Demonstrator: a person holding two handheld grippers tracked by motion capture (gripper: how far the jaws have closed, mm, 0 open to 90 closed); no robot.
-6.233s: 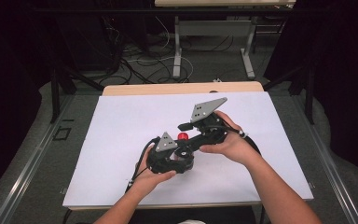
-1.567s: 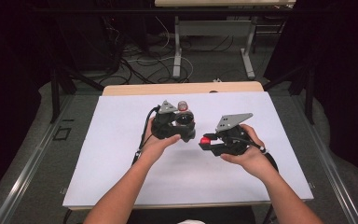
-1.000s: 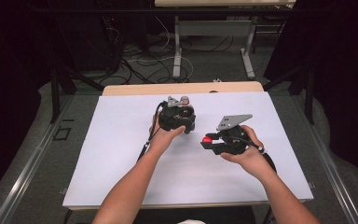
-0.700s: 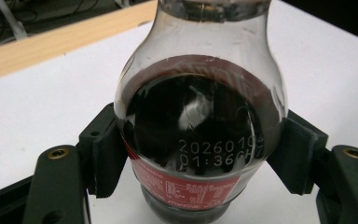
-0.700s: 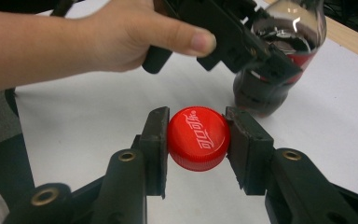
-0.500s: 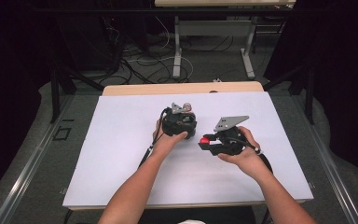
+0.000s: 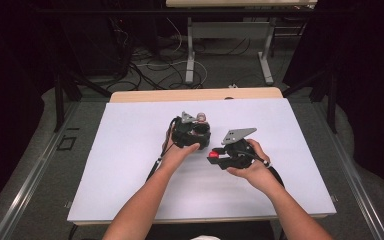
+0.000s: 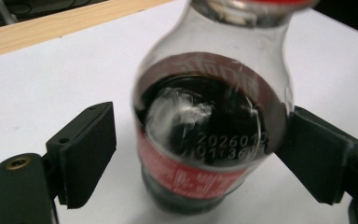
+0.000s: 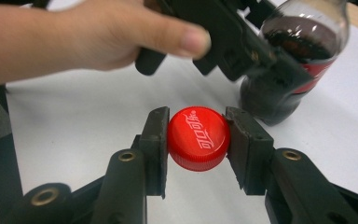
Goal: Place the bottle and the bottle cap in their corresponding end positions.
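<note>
While the right gripper [image 9: 196,140] clamps a red bottle cap [image 9: 198,138] between its two black jaws, pressing on the cap's opposite sides, the cap faces the camera with its white script logo showing, held just above the white table [image 7: 130,165]. Seen from the high view, this gripper [image 7: 214,156] sits in the person's right hand [image 7: 247,167], jaws pointing left toward the other tool. The left gripper [image 8: 196,154], in the left hand [image 7: 180,152], stands spread wide around a small clear bottle [image 8: 212,116]; its right pad appears to meet the glass-like wall, its left pad stands apart. The bottle is upright on the table, long axis vertical, holding dark cola with a red label band and a printed date code
</note>
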